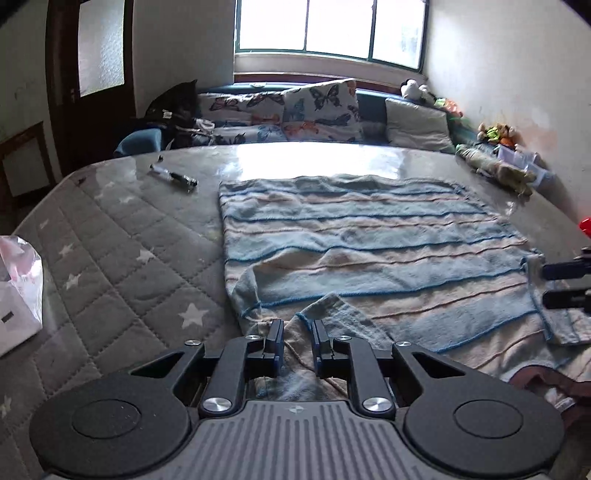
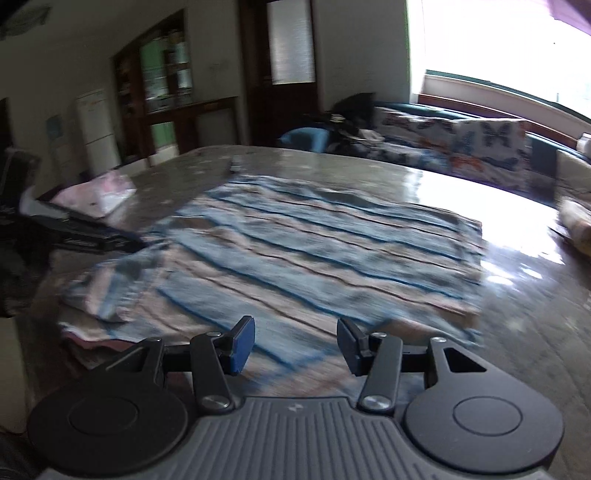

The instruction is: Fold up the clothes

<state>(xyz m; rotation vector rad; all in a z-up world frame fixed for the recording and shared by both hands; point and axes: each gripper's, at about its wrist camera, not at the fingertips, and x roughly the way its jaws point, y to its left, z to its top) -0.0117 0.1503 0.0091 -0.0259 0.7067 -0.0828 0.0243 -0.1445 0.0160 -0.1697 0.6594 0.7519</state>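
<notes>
The striped towel (image 1: 354,236) lies spread on the quilted grey table cover (image 1: 110,258), a cover with white stars, and it takes the middle of the table. It has wide bands of light blue and pale beige, with thin dark blue lines between them. Its far edge, toward the window (image 1: 328,26), is quite straight and flat. The near edge is wrinkled: one near corner is bunched and raised, and a fold of the cloth stands up between the fingers of the left gripper (image 1: 297,334). These tongs are narrow, and the fabric fills the small gap, so they seem to pinch this corner. The other near corner is turned over on the towel.

The right gripper (image 2: 295,341) stands over the near edge of the towel. Its tongs are about half wide, and its pads (image 2: 242,347) are apart from the cloth with nothing gripped; this view is blurred.

To the left of the towel, at the cover's edge, there is a white plastic bag (image 1: 20,280); what is inside it I cannot tell. Beyond the towel's far left corner lies a dark pen (image 1: 173,177). Behind the table, under the window, are cushions with butterflies (image 1: 295,110).
</notes>
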